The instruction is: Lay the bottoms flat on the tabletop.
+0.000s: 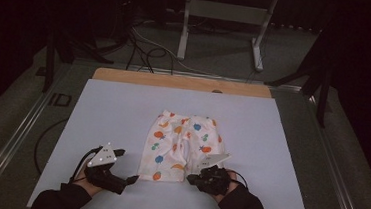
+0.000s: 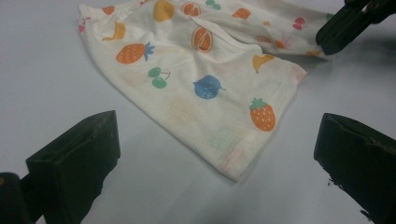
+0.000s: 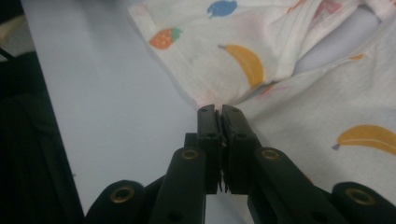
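Shorts (image 1: 180,146), fruit-printed, near counter (image 1: 271,141) front edge. Right hand-held gripper (image 3: 218,112) clamps a hem; left hand-held gripper (image 2: 215,154) gapes before strawberry-print leg.

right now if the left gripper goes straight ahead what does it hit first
Probably the near hem corner of the white fruit-print shorts, lying on bare table between the left gripper's open jaws; depth is uncertain.
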